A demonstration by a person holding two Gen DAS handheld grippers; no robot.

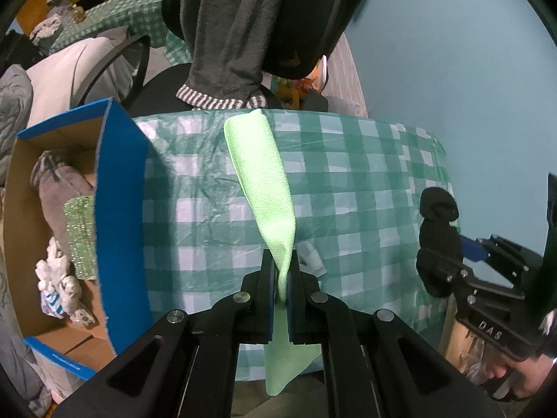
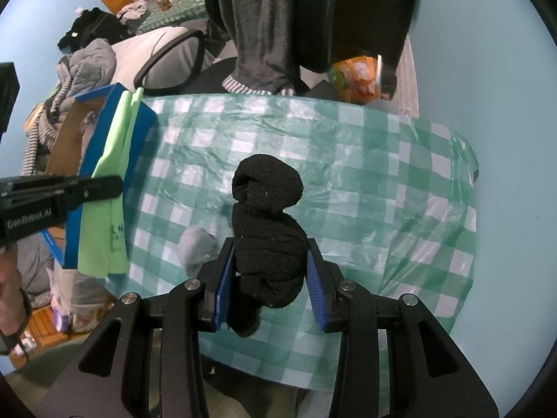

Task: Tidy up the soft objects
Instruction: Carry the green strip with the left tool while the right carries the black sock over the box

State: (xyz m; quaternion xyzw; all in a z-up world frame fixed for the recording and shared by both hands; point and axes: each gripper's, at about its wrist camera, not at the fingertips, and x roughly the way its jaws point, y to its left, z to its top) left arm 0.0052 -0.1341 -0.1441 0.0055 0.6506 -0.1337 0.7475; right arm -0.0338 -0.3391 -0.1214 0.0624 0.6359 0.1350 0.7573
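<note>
1. The green microfibre cloth (image 1: 268,188) hangs pinched between the closed jaws of the left gripper (image 1: 282,278), lifted over the checked tablecloth (image 1: 365,181). In the left wrist view its long axis runs from 6 o'clock, where a tail dangles below the jaws, up toward 12 o'clock, where the folded free end points at the table's far edge.
2. The black sock bundle (image 2: 266,230) sits clamped between the blue pads of the right gripper (image 2: 268,278), jaws partly closed around it. Its long axis runs 6 to 12 o'clock in the right wrist view, the rounded knot at the far end.
3. Likely risk: the cloth is held only by a thin fold, so a quick swing could slip it free onto the table.
4. The long trailing end could also catch on the blue wall of the cardboard box (image 1: 118,216) at 9 o'clock and drape over the rim rather than fall inside.
5. The bundle looks loosely rolled; a loose tail hangs at the near end and might unravel when released.
6. A small pale sock (image 2: 196,249) lies on the tablecloth just left of the right gripper, not yet collected.
</note>
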